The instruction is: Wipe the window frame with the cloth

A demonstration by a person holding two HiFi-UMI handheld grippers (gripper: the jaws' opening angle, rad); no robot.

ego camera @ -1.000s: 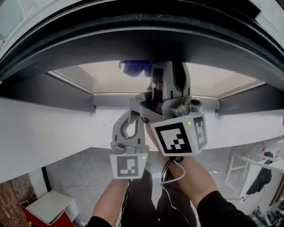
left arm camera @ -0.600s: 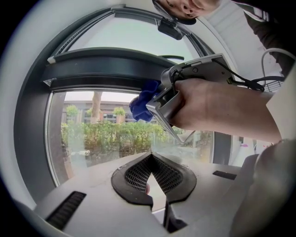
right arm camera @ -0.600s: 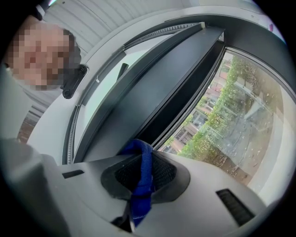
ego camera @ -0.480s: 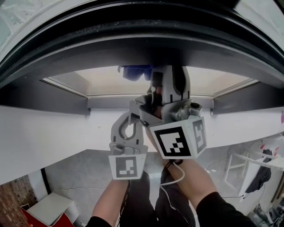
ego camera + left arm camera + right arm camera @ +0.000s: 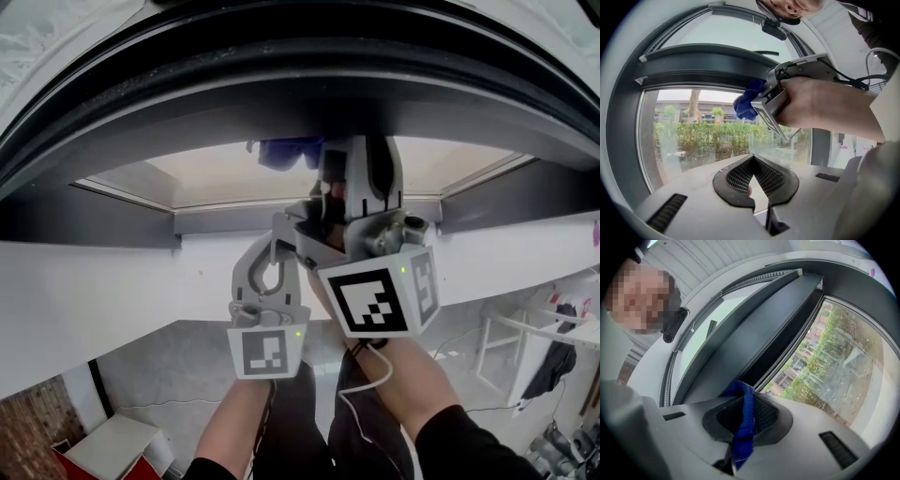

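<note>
At the left, the left gripper (image 5: 753, 161) is held low, just beside the other tool and below the window. Its jaws are seen drawn together at the tips, with nothing caught between them. Beyond it the glass (image 5: 708, 136) is seen, with hedges and buildings outside.

Toward the middle, the blue cloth (image 5: 747, 101) is raised to the dark top rail of the window frame (image 5: 281, 103). Whether the rail is touched by it or only closely approached cannot be told.

To the right, the right gripper (image 5: 743, 413) is seen clamped on the cloth, of which only a narrow fold is pinched, the rest being bunched ahead of the jaws.

Trouble could come from that thin hold. If the cloth is dragged hard along the rail, it may be pulled out of the jaws and dropped. If too little of the bunch is presented, the rail may be scraped by the hard jaw tips instead of wiped. The idle tool, kept so near, could also be knocked.

No container is seen near the window, so no contents can be reported.
</note>
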